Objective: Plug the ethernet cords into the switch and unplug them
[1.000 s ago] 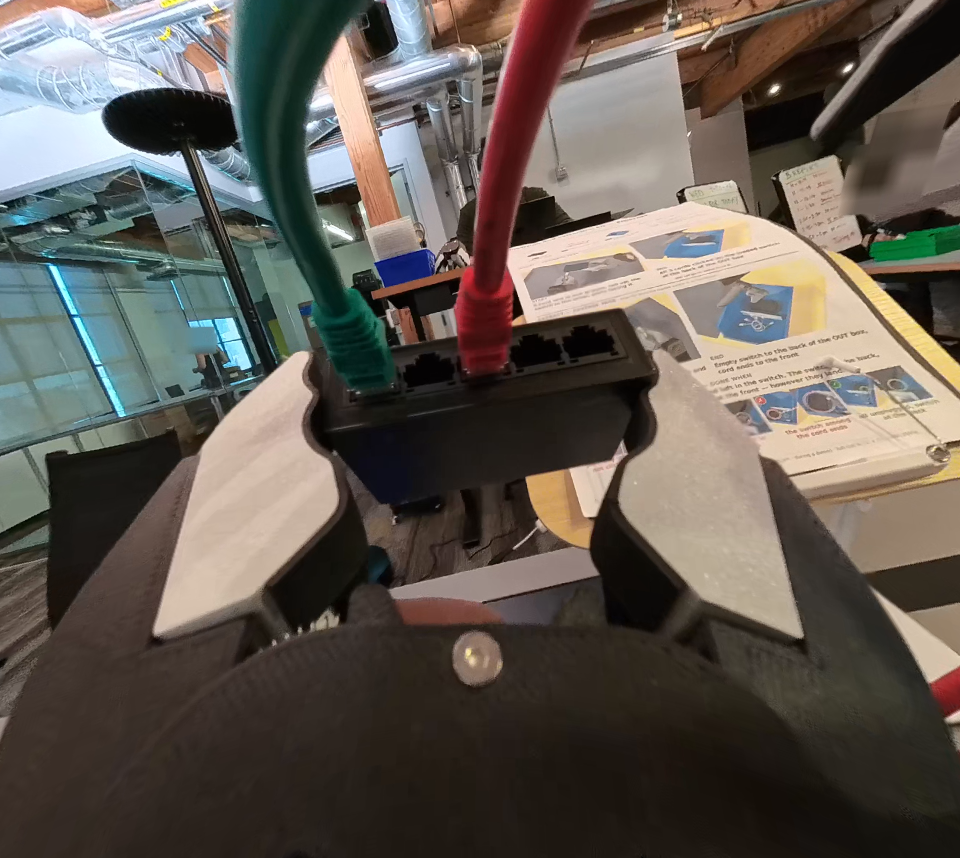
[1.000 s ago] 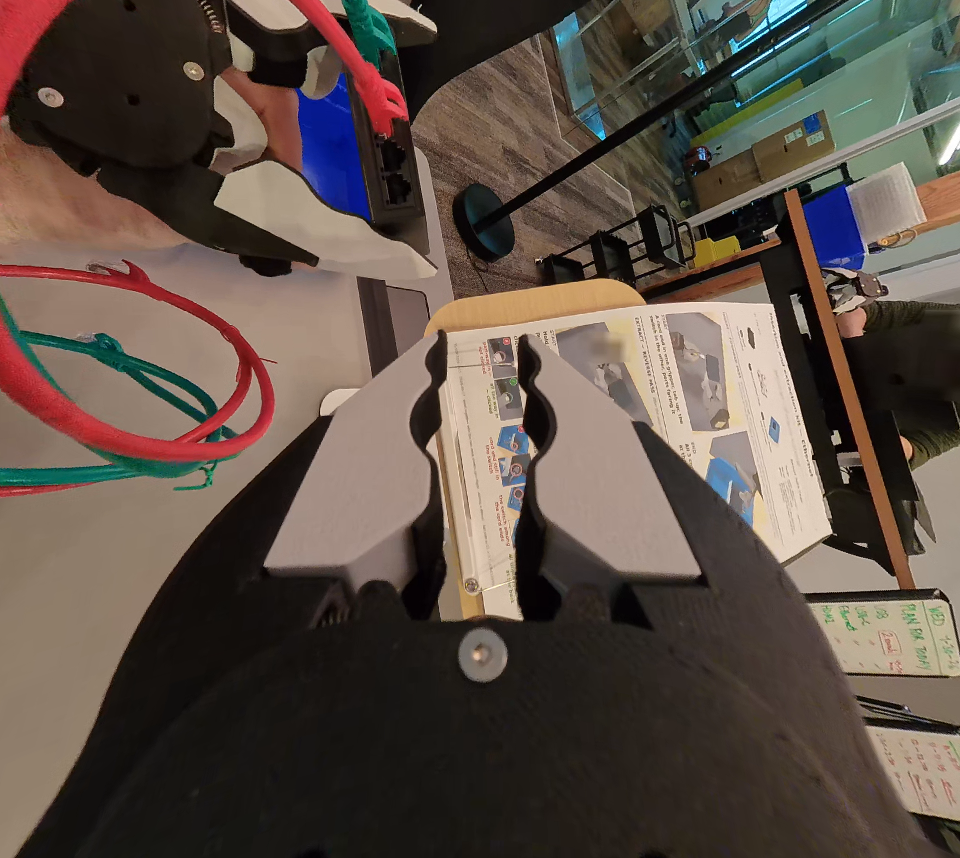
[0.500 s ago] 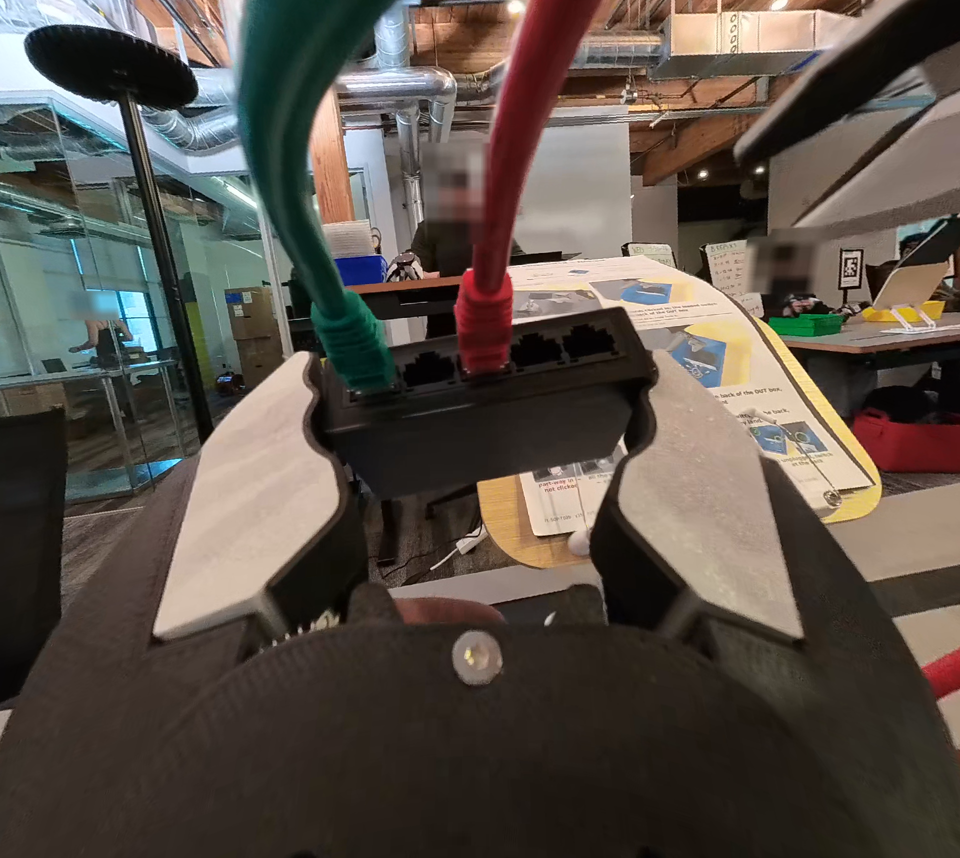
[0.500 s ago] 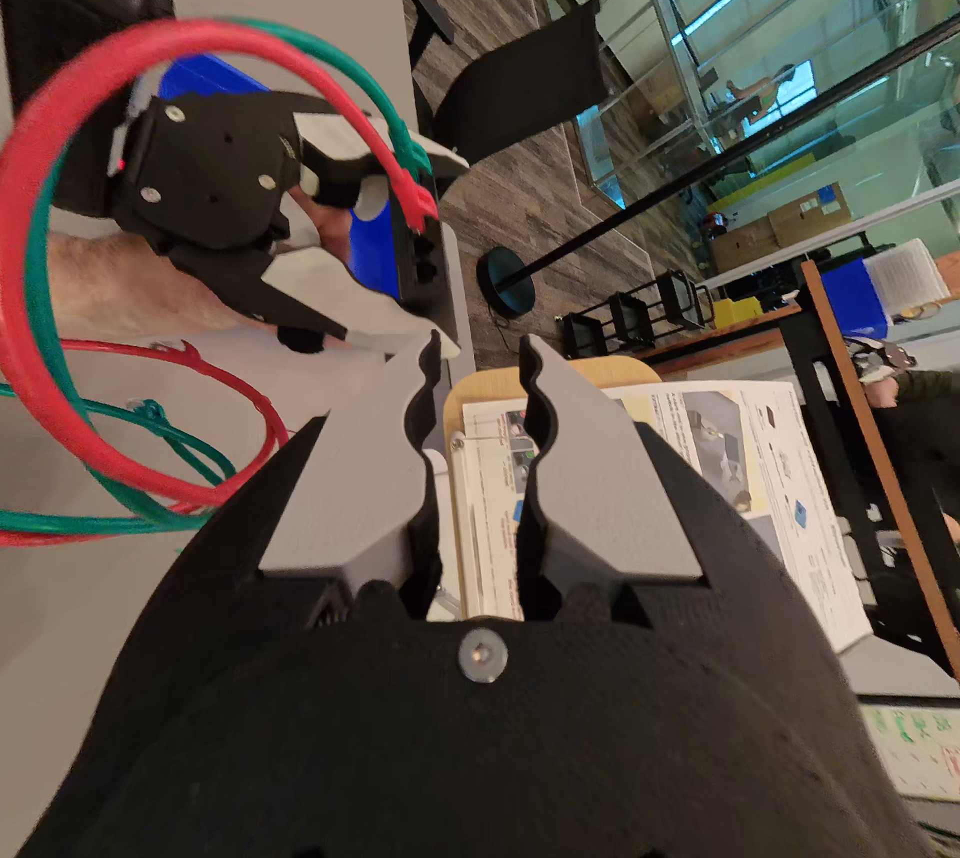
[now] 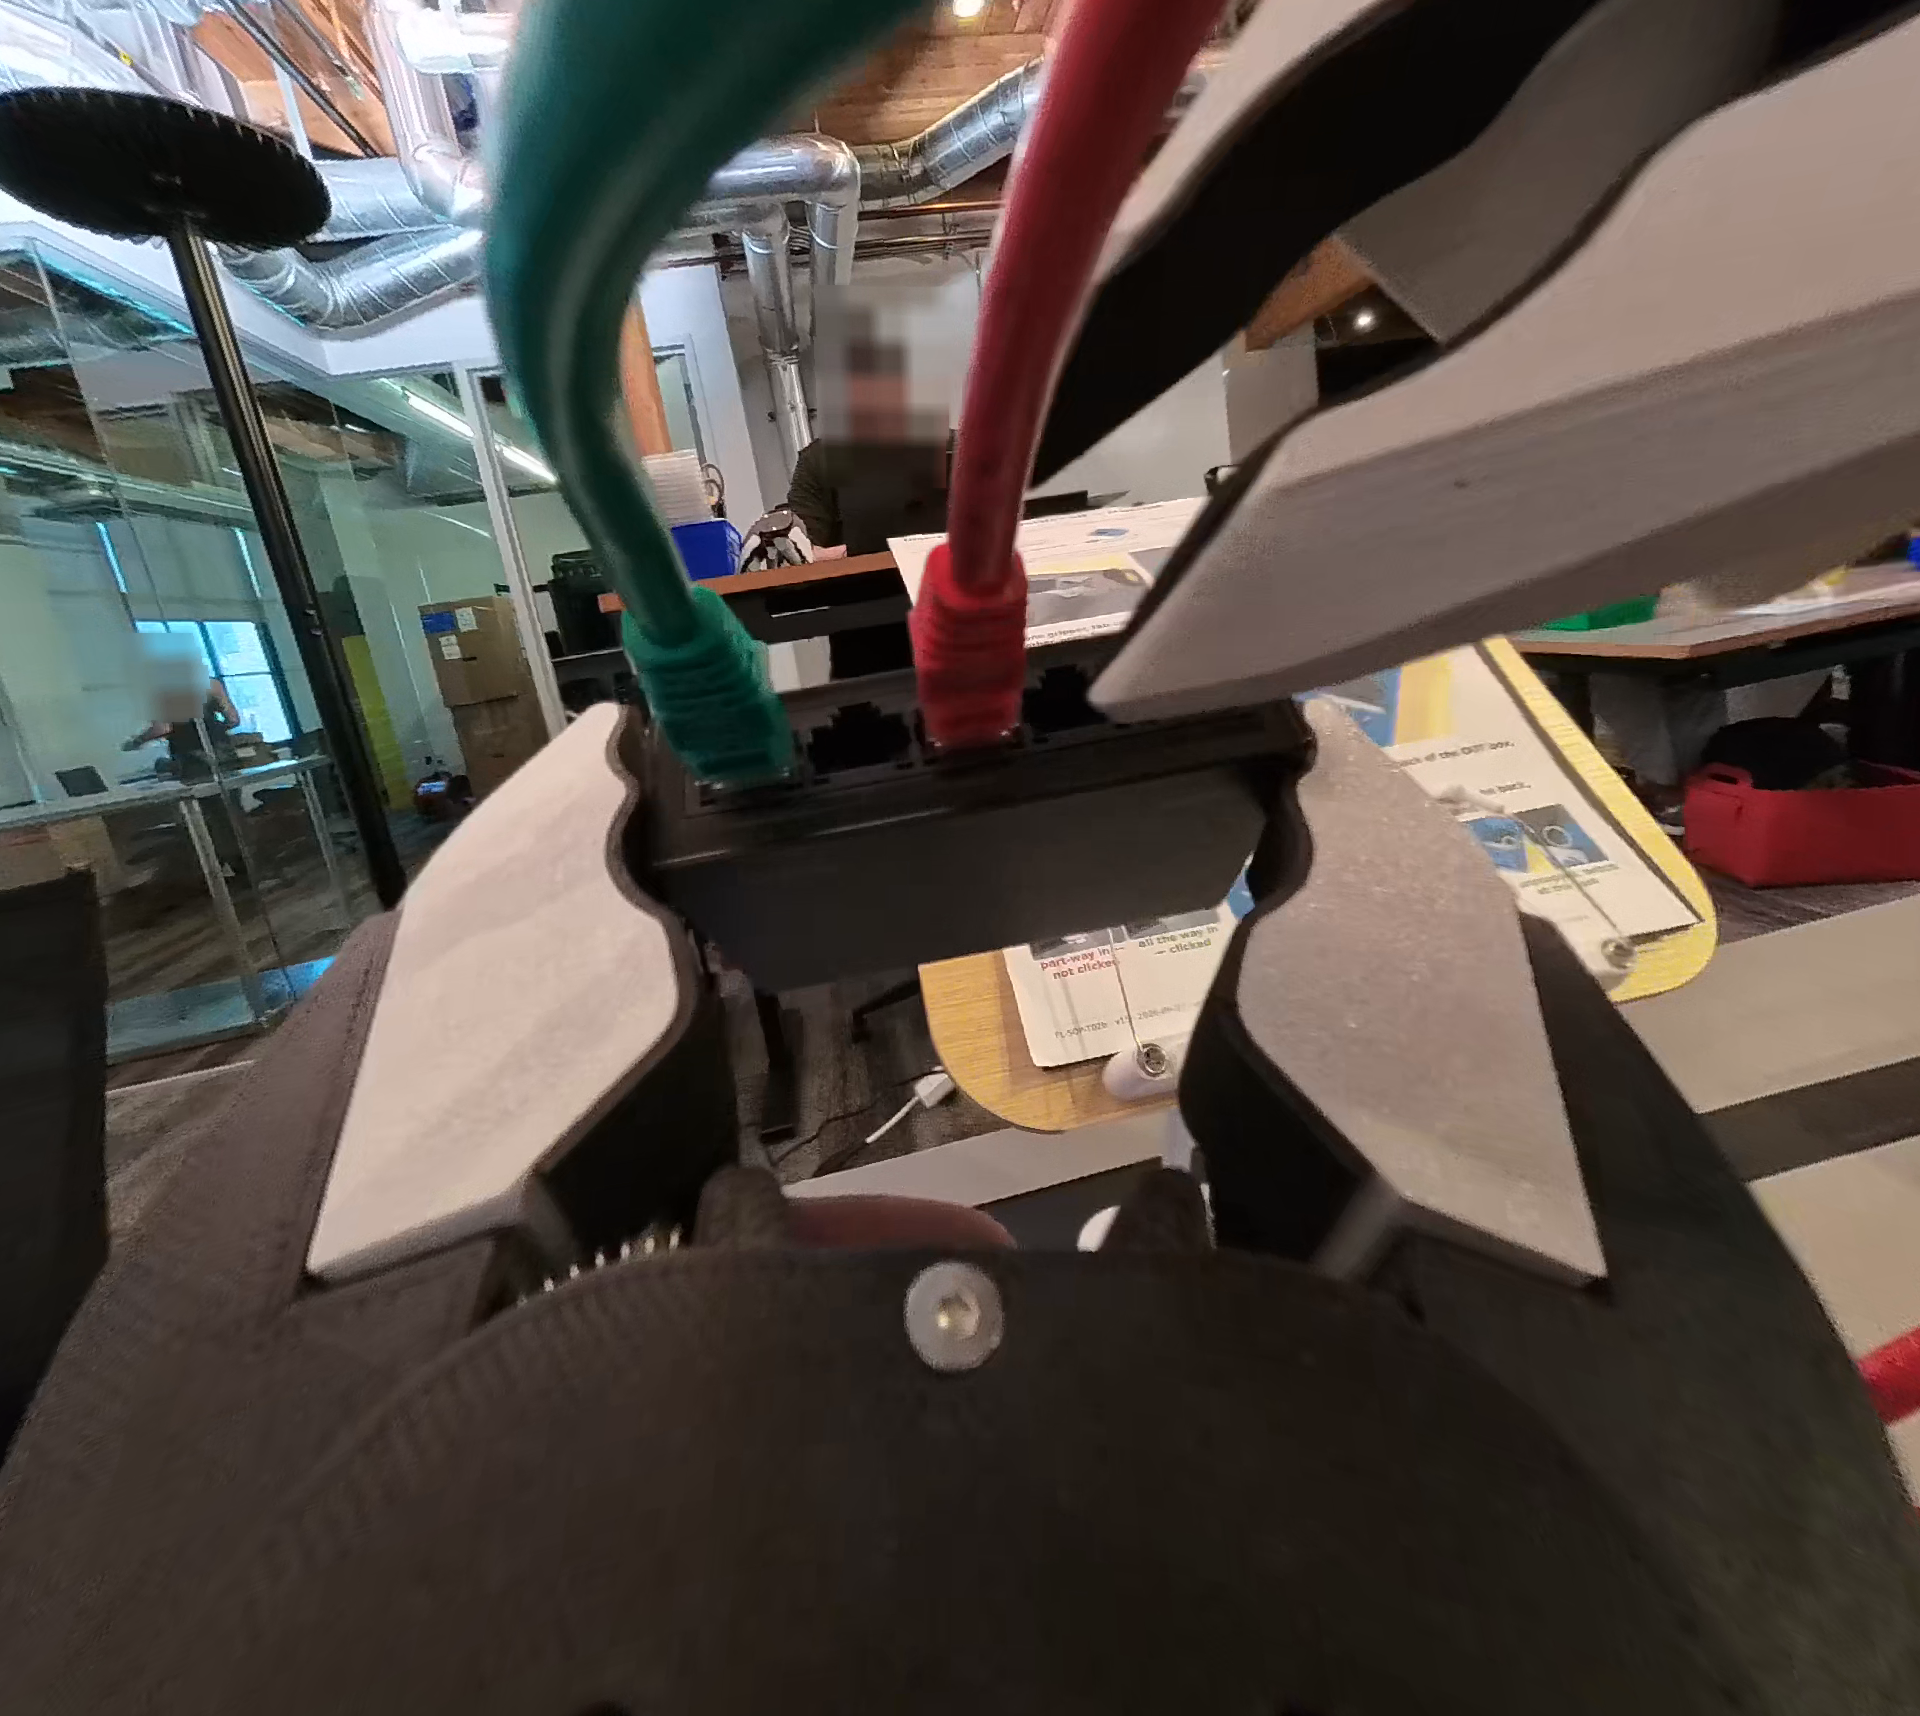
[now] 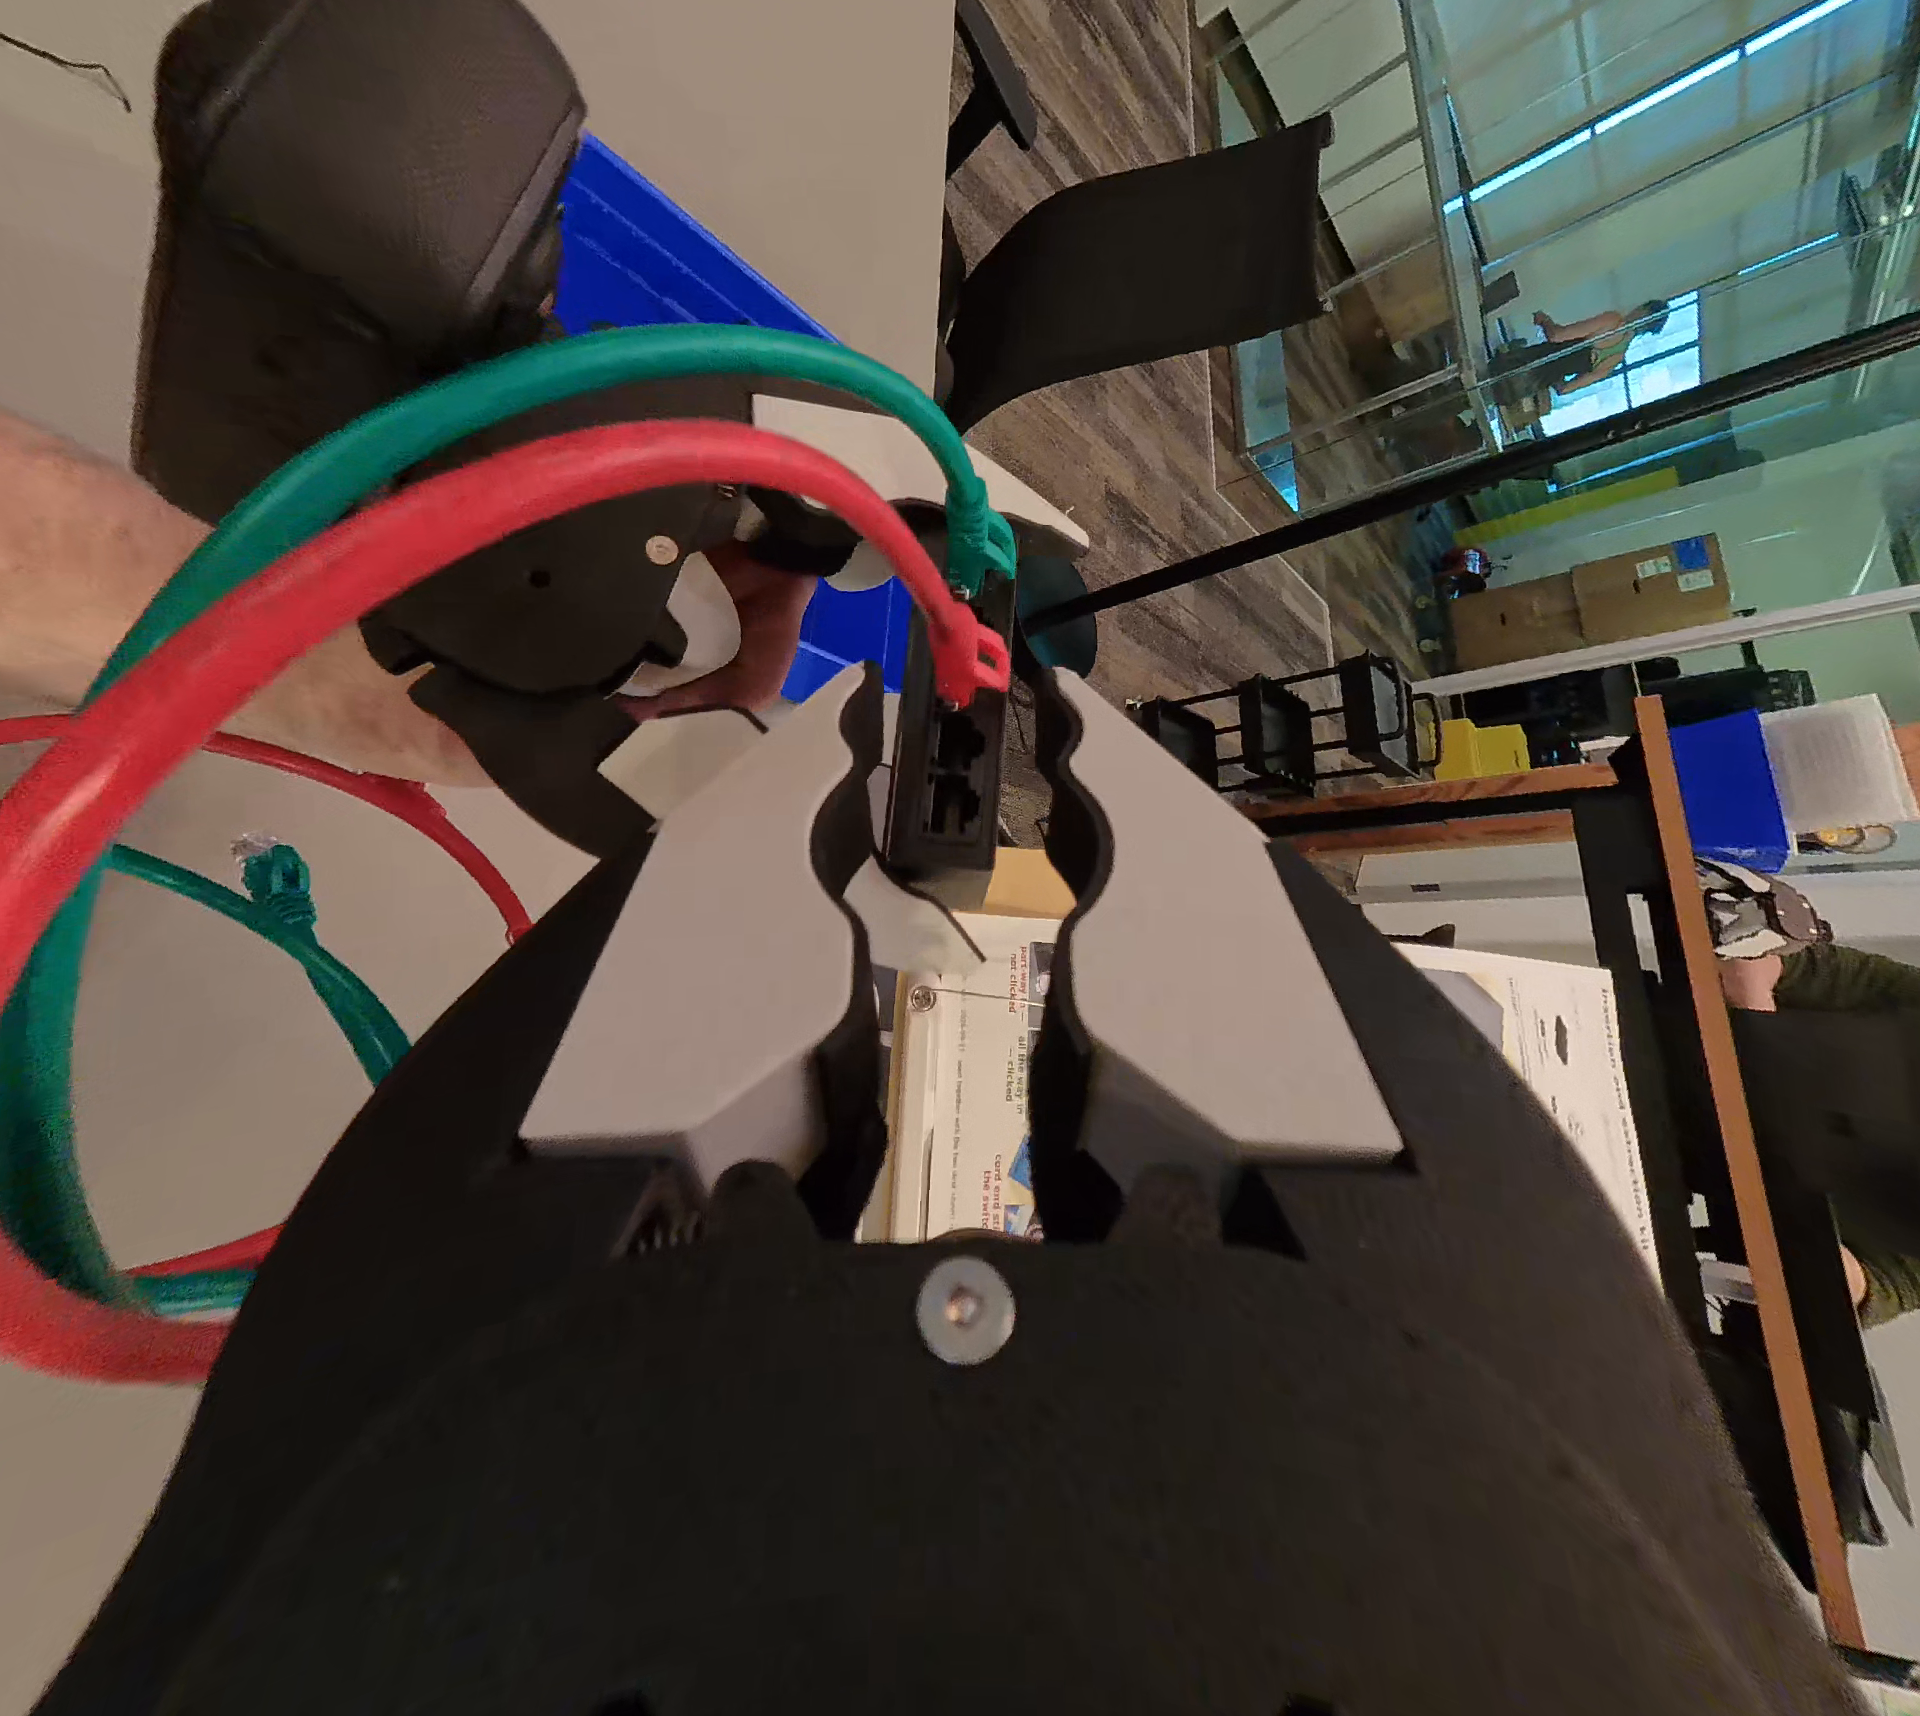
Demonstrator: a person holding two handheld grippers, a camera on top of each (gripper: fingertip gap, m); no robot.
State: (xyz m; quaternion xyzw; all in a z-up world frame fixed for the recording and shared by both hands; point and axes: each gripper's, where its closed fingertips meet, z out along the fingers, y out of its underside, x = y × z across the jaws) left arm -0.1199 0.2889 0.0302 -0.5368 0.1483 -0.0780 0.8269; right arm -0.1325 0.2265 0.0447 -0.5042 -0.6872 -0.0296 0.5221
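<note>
My left gripper (image 5: 961, 762) is shut on the black switch (image 5: 956, 866) and holds it off the table with the ports facing forward. A green cord (image 5: 717, 700) sits in the leftmost port and a red cord (image 5: 971, 658) in the third port. Both cords loop back over the gripper. My right gripper (image 6: 956, 700) is open, with its fingers on either side of the switch's (image 6: 951, 793) free end, just below the red plug (image 6: 977, 658). In the left wrist view its fingers (image 5: 1507, 471) come in from the upper right, beside the red cord.
The cords' slack and a loose green plug (image 6: 275, 877) lie on the grey table (image 6: 727, 4). A blue bin (image 6: 665, 264) is behind the left gripper (image 6: 520, 586). A printed sheet on a wooden board (image 5: 1455, 783) lies beyond the switch. A chair, a lamp pole and a person at a desk are farther off. Some 6 cm of space lies between my two pairs of fingers.
My right gripper has moved up to the switch, and its fingers now stand on either side of the switch end. The left gripper still holds the switch with both cords plugged in.
</note>
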